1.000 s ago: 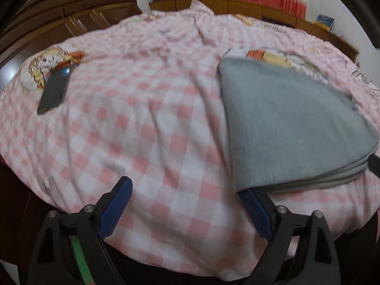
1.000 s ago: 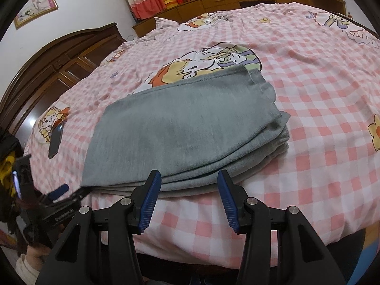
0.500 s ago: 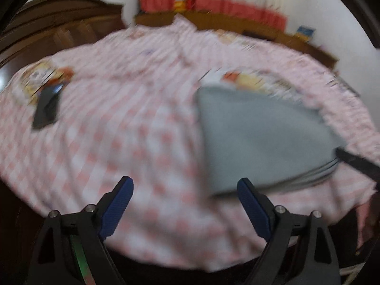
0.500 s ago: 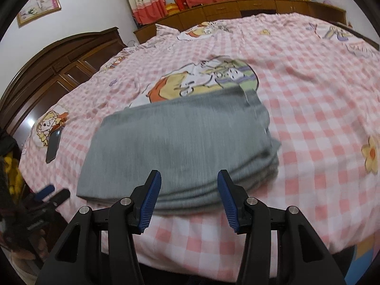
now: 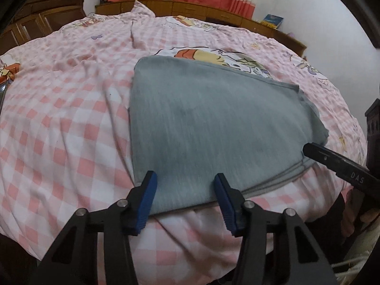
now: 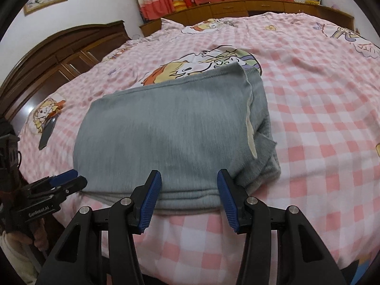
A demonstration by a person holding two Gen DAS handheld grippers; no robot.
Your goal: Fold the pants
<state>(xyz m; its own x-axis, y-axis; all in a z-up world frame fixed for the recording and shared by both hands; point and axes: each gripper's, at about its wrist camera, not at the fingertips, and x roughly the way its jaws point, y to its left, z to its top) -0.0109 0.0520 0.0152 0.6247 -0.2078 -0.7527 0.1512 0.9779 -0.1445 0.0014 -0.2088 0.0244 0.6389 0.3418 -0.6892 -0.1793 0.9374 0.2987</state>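
Note:
The grey pants (image 5: 213, 128) lie folded in a flat stack of several layers on the pink checked bedspread (image 5: 66, 123). In the right wrist view the pants (image 6: 171, 137) fill the middle, with the layered fold edge toward me. My left gripper (image 5: 185, 197) is open and empty, its blue-padded fingers just above the near left edge of the stack. My right gripper (image 6: 187, 194) is open and empty at the near edge of the stack. The left gripper also shows in the right wrist view (image 6: 64, 180) at the stack's left corner.
A dark phone (image 6: 47, 133) lies on the bedspread to the left of the pants. A dark wooden wardrobe (image 6: 59, 49) stands at the left. A low wooden cabinet (image 6: 237, 7) with curtains runs along the far wall. The bed's near edge drops off just below the grippers.
My left gripper has moved right, from the bare bedspread to the near left edge of the pants, and its fingers stand closer together. The right gripper shifted slightly closer to the stack.

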